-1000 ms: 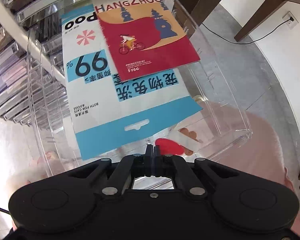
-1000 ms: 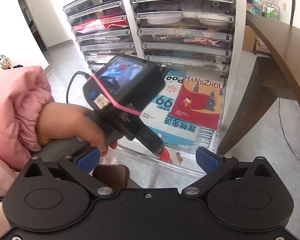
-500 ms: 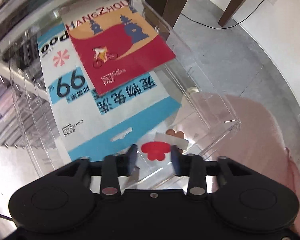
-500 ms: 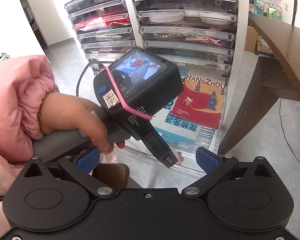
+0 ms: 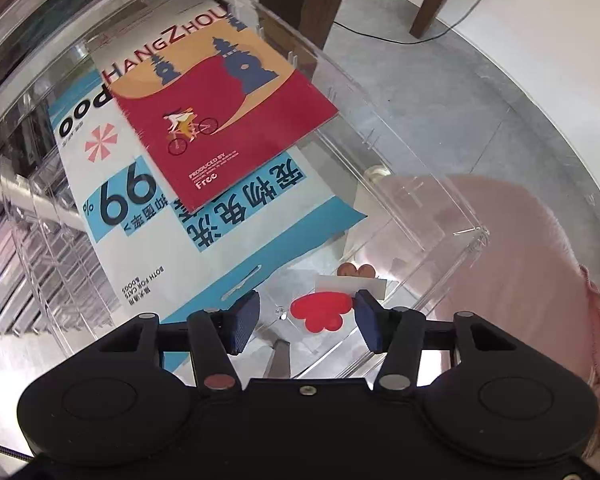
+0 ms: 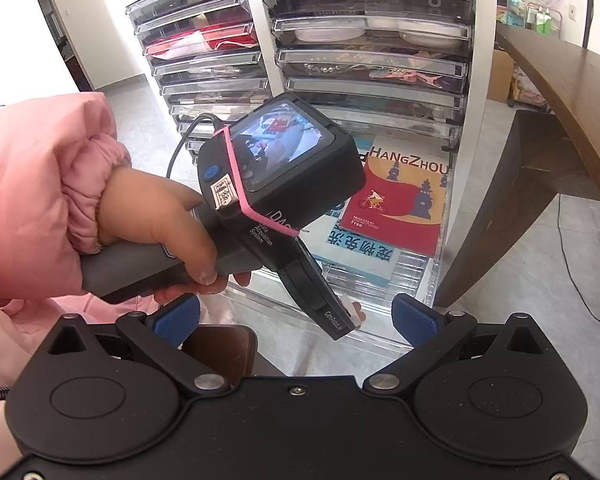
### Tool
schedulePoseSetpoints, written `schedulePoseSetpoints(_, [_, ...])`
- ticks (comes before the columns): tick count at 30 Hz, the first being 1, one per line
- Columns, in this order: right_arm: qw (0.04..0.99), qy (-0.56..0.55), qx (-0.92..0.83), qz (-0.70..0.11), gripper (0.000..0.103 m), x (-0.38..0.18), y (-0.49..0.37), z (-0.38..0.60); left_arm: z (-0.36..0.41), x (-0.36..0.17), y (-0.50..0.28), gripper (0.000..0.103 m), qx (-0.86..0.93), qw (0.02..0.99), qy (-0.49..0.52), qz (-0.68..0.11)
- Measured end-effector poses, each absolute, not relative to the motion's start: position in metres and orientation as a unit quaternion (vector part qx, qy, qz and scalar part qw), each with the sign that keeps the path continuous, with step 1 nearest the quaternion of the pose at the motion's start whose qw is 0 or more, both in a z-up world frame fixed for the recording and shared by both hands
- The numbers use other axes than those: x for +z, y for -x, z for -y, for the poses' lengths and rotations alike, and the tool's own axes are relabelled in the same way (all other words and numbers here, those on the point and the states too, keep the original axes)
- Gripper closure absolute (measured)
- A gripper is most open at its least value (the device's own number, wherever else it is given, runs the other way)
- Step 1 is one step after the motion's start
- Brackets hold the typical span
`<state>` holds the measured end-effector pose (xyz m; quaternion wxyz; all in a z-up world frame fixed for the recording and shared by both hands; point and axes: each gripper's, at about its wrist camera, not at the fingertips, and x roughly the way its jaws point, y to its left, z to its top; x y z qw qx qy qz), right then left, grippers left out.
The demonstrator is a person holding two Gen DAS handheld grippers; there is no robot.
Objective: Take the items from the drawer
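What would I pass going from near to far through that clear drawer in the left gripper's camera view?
Left gripper → red paw-shaped sticker on the drawer front → blue-and-white pet shampoo packet → red Hangzhou booklet lying on the packet → the shelf unit behind.

The left wrist camera sits close above the near front edge of the pulled-out clear drawer (image 5: 452, 216), looking steeply down and forward along its fingers. The right wrist camera stands farther back, facing the drawer cabinet (image 6: 364, 40) roughly level, with the left gripper (image 6: 346, 320) in its middle. Both views share the drawer and the Hangzhou booklet (image 5: 228, 108) lying in it.
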<state>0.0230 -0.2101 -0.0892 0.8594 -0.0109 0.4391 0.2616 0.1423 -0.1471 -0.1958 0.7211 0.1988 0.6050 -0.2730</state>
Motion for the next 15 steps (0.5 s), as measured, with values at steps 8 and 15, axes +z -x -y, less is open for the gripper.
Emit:
schedulePoseSetpoints(8, [0.859,0.011,0.261,-0.44,0.0,-0.089,-0.021,0.213,0.149,-0.192,-0.136,0.073,-0.287,0.714,-0.221,-0.599])
schedulePoseSetpoints(15, [0.858,0.011,0.261,-0.441,0.0,-0.089,-0.022,0.213,0.125,-0.18,-0.147,0.098,-0.286,0.722,-0.143,-0.613])
